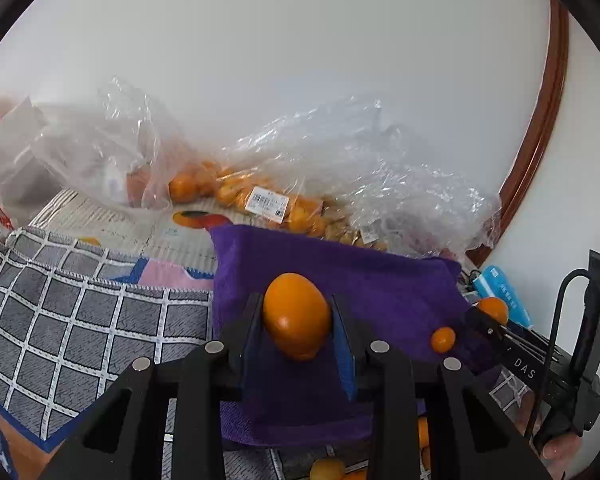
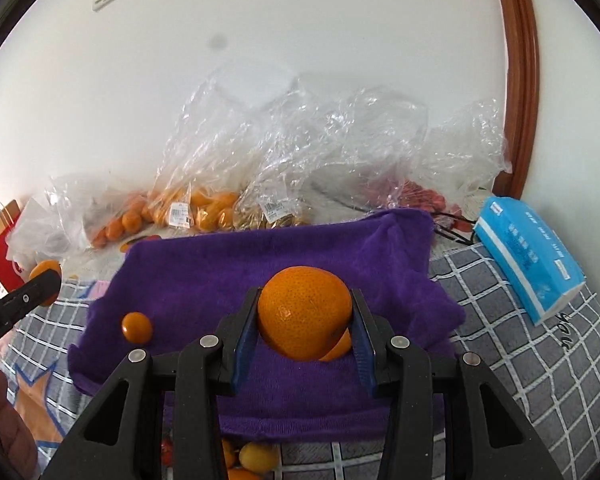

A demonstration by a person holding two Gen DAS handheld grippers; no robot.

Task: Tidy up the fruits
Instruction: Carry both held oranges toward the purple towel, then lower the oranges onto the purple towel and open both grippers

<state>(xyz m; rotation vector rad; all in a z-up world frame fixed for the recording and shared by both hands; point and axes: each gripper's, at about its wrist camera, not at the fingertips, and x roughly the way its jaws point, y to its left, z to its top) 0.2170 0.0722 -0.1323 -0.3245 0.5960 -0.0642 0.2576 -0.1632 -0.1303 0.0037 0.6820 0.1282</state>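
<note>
My left gripper (image 1: pixel 297 316) is shut on a smooth oval orange fruit (image 1: pixel 296 314), held over a purple towel (image 1: pixel 380 284). My right gripper (image 2: pixel 305 320) is shut on a round dimpled orange (image 2: pixel 304 312) over the same towel (image 2: pixel 228 272). A second orange fruit (image 2: pixel 340 346) peeks out just behind it. A small kumquat (image 2: pixel 137 326) lies on the towel's left part; it also shows in the left wrist view (image 1: pixel 443 339). The left gripper with its fruit (image 2: pixel 46 270) shows at the far left of the right wrist view.
Clear plastic bags of oranges (image 1: pixel 228 192) (image 2: pixel 196 208) and red fruit (image 2: pixel 420 196) lie against the wall. A blue tissue pack (image 2: pixel 528 252) sits right. More small fruits (image 2: pixel 256 456) lie below the towel's near edge on a checked cloth (image 1: pixel 80 312).
</note>
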